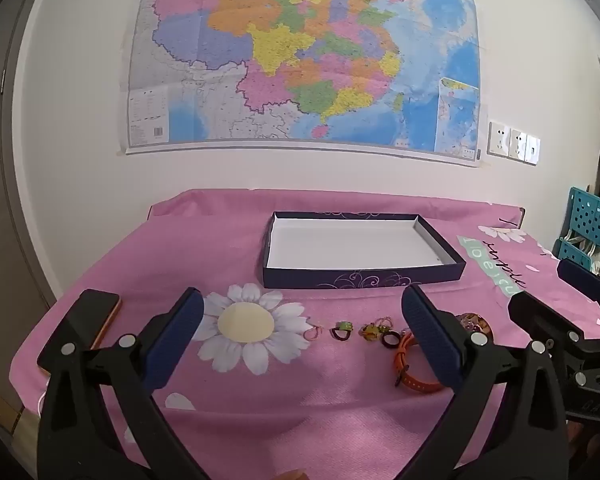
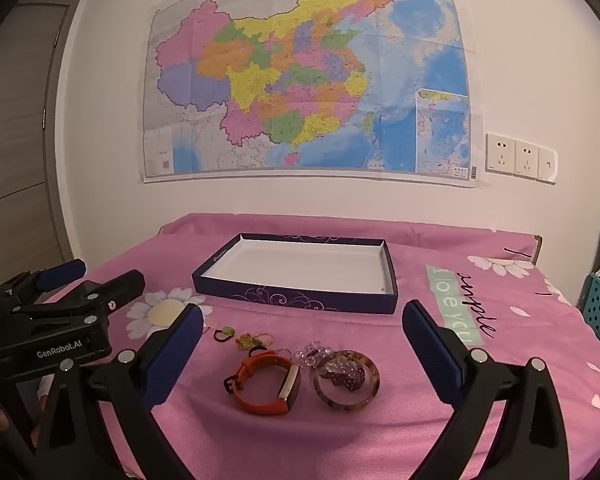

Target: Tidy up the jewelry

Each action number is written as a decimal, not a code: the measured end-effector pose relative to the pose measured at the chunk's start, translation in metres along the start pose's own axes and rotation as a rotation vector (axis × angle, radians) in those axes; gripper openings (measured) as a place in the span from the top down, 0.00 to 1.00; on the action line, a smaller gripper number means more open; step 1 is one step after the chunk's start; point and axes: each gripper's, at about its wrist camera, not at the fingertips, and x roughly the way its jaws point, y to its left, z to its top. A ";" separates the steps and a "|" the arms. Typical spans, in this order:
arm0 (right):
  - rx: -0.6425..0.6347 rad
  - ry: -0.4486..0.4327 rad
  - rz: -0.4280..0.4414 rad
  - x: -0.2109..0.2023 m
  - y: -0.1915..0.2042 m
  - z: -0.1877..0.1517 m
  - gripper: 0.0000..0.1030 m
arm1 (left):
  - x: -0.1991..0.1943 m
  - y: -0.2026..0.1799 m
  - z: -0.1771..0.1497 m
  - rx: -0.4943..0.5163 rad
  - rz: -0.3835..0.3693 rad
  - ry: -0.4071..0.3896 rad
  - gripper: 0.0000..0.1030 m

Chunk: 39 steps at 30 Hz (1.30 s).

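Pink cloth (image 2: 340, 432) covers the table, with a shallow dark box (image 2: 300, 300) lying open at twelve o'clock from both grippers. Between the right gripper (image 2: 302, 334)'s released, spread fingers lie an orange watch (image 2: 266, 380) and, at its three o'clock, a bangle (image 2: 346, 380). The left gripper (image 1: 302, 314) is likewise spread wide, holding nothing, over small rings (image 1: 342, 330).
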 end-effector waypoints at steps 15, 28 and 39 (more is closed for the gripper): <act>-0.001 0.008 0.003 0.002 -0.006 0.000 0.06 | -0.003 0.009 0.003 -0.001 0.005 -0.013 0.05; -0.002 0.006 0.003 0.000 0.002 0.000 0.06 | -0.004 0.007 0.003 -0.006 0.006 -0.010 0.05; 0.003 0.005 0.007 0.001 -0.002 0.000 0.06 | -0.004 0.007 0.003 -0.006 0.006 -0.010 0.05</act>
